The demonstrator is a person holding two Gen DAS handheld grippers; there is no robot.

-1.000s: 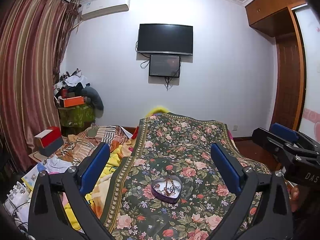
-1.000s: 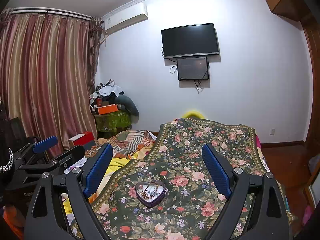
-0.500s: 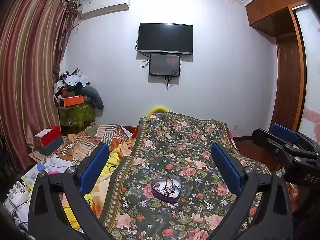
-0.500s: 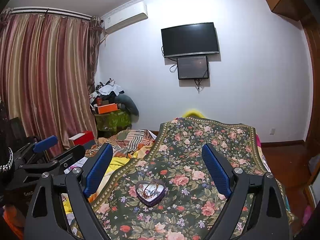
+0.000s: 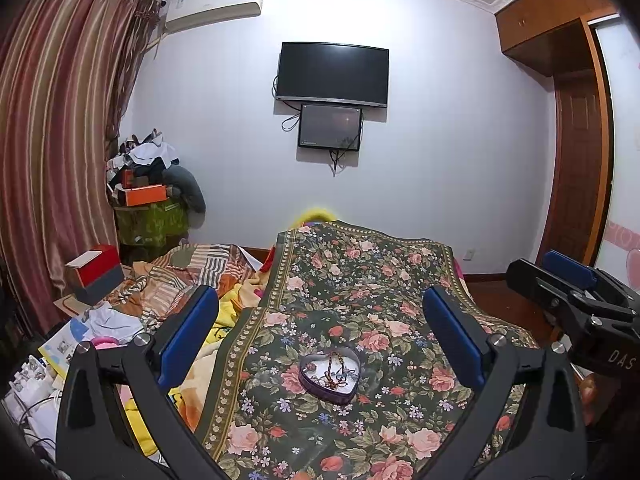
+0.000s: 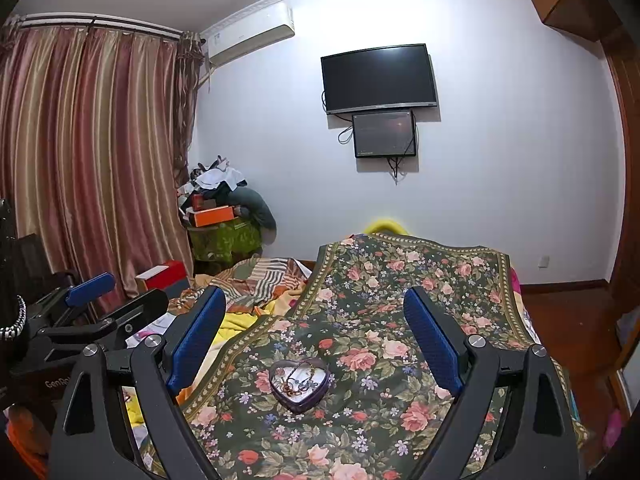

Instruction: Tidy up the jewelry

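Fingers (image 5: pixel 188 332) spread, heart-shaped tin (image 5: pixel 330 372) holding tangled jewelry (image 5: pixel 334 368)

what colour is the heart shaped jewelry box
Purple heart-shaped jewelry box with a pale lining; clearest in the left wrist view.

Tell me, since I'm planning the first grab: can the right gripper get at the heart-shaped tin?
Probably yes. The right gripper is open, and the heart-shaped tin lies uncovered on the floral blanket ahead, nothing between.
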